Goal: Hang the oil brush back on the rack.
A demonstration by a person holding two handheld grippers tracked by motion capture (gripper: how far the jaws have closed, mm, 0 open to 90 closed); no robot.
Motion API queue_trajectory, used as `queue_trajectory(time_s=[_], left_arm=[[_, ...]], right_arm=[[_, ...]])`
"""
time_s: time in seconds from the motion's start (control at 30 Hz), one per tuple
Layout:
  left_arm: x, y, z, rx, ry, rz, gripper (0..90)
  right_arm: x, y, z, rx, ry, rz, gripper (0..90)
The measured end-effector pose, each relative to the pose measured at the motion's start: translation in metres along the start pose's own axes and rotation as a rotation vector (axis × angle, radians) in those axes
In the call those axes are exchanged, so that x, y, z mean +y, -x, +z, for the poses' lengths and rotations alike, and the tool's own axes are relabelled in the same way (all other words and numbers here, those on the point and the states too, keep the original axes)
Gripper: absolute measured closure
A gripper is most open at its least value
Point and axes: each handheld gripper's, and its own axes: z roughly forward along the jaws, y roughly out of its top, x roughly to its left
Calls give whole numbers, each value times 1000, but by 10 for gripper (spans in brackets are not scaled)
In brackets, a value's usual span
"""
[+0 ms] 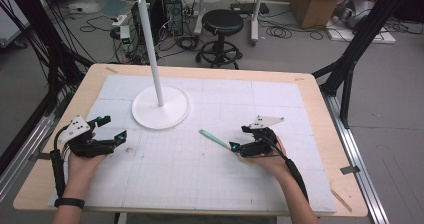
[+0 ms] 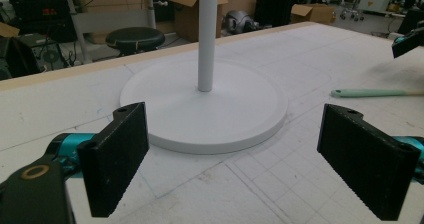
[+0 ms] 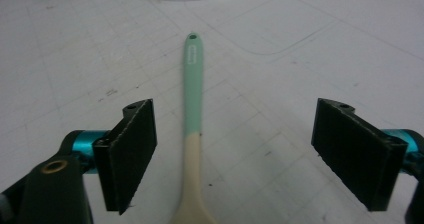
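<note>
Mint-green and cream, the slim long-handled spoon (image 3: 193,109) lies flat just right of the white round-based hanger stand (image 1: 161,109). Expect it light, stiff and smooth; grip the cream neck. Your right gripper (image 3: 235,156) straddles it, jaws spread wide; the left gripper (image 2: 240,156) is likewise spread. Nothing obstructs you.

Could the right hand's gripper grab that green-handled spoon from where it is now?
Probably yes: the right gripper has its fingers wide apart on either side of the spoon, which lies flat on the mat with nothing blocking it.
</note>
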Motion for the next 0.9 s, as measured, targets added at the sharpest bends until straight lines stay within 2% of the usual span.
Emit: queue_trajectory(time_s=[0.27, 0.4, 0.47, 0.53, 0.57, 0.67, 0.77, 0.8, 0.87, 0.9], left_arm=[[0, 0, 0, 0, -1, -1, 137], [0, -1, 0, 3, -4, -1, 137], [0, -1, 0, 3, -4, -2, 137], [0, -1, 0, 5, -5, 1, 137], [0, -1, 0, 5, -5, 1, 137], [0, -1, -1, 8, -6, 2, 137], [0, -1, -1, 8, -7, 1, 137], [-1, -1, 0, 8, -7, 1, 137], [-1, -1, 0, 10, -12, 2, 137], [-1, -1, 0, 9, -14, 2, 137]], right_arm=[[4, -7, 15, 27, -72, -12, 247], [7, -10, 24, 33, -109, -30, 341], [7, -11, 25, 32, -116, -28, 359], [7, -12, 28, 38, -133, -46, 437], [7, -12, 28, 38, -133, -46, 437], [6, -13, 29, 38, -159, -56, 529], [6, -14, 29, 32, -166, -54, 565], [6, -14, 29, 26, -164, -77, 597], [6, -16, 29, 24, -172, -74, 614], [6, -17, 29, 22, -174, -89, 633]])
